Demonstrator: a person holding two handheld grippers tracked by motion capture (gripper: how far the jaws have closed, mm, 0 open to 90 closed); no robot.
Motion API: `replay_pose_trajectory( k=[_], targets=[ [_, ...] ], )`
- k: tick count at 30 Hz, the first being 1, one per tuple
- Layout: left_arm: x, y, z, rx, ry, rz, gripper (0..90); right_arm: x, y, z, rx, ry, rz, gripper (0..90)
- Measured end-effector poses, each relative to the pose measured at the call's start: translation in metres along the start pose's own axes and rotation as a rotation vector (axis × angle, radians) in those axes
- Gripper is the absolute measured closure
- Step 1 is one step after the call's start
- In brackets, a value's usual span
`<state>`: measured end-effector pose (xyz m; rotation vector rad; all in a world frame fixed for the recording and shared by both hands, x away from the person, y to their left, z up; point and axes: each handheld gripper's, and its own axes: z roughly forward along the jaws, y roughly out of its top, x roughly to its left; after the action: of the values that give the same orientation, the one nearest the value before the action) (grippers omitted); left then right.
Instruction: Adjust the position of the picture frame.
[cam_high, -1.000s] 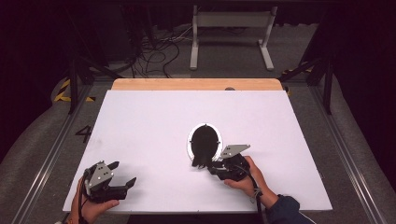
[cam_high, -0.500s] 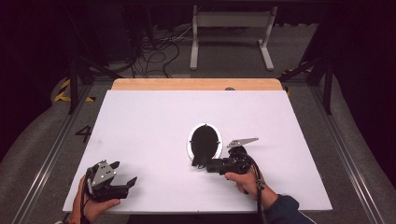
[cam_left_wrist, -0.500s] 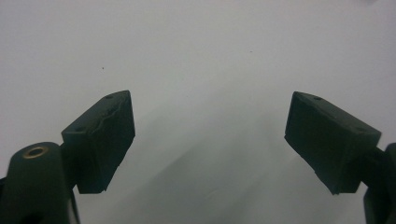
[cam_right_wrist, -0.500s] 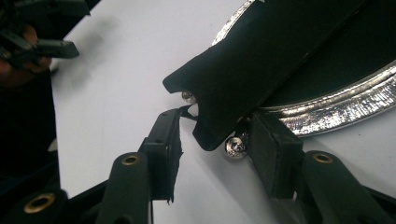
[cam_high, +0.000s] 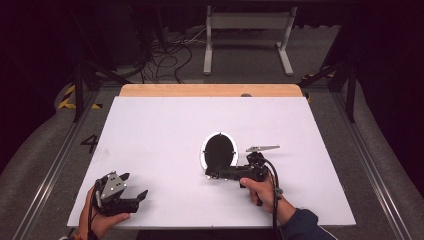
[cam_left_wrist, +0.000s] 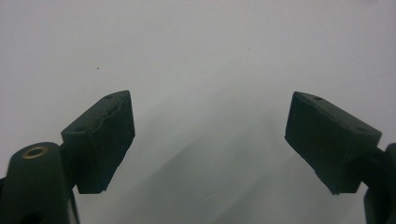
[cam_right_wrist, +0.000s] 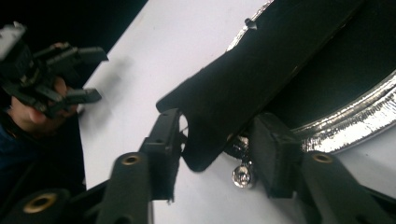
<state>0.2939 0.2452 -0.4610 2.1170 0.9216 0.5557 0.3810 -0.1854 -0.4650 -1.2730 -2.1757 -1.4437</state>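
From the high view I see the right gripper (cam_high: 212, 174) lying level at the near edge of a black oval object with a silver rim (cam_high: 219, 150), which sits near the middle of the white table (cam_high: 150, 130). The right gripper view shows more: a black flap (cam_right_wrist: 243, 88) of this object stands between the jaws, which have just been opening, and I cannot tell if the pads press it. My left gripper (cam_high: 135, 192) rests near the front left corner, and the left gripper view shows its jaws wide apart over bare table.
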Motion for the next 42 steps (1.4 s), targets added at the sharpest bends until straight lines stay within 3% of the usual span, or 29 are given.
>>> replay_pose_trajectory(
  k=[7,12,17,19,23,27,31,34,38,42],
  targets=[
    [-0.004,0.005,0.005,0.005,-0.003,0.034,16.2,-0.01,0.003,-0.001,-0.048,0.04,0.094,52.6],
    [-0.009,0.012,0.011,0.011,-0.012,0.054,16.2,-0.011,0.003,0.002,-0.053,0.051,0.105,53.4],
    [-0.011,0.026,0.025,0.009,-0.055,0.068,16.2,-0.014,0.003,0.002,-0.052,0.069,0.119,57.4],
    [-0.01,0.034,0.031,-0.007,-0.089,0.084,16.7,-0.016,0.003,0.003,-0.052,0.076,0.117,58.4],
    [-0.005,0.056,0.051,-0.046,-0.147,0.074,17.7,-0.014,0.004,0.002,-0.045,0.066,0.104,58.8],
    [-0.003,0.076,0.071,-0.068,-0.195,0.061,18.3,-0.013,0.004,0.003,-0.046,0.056,0.084,59.3],
    [-0.002,0.093,0.094,-0.053,-0.249,0.062,18.0,-0.011,0.004,0.002,-0.038,0.048,0.044,60.2],
    [-0.002,0.101,0.107,-0.015,-0.296,0.048,15.8,-0.008,0.006,0.001,-0.028,0.033,-0.023,60.3],
    [-0.002,0.107,0.117,-0.02,-0.317,0.034,16.3,-0.003,0.006,0.0,-0.022,0.018,-0.118,61.0],
    [-0.007,0.113,0.126,-0.033,-0.344,0.009,16.5,-0.001,0.005,0.0,-0.018,0.008,-0.167,61.3]
  ],
)
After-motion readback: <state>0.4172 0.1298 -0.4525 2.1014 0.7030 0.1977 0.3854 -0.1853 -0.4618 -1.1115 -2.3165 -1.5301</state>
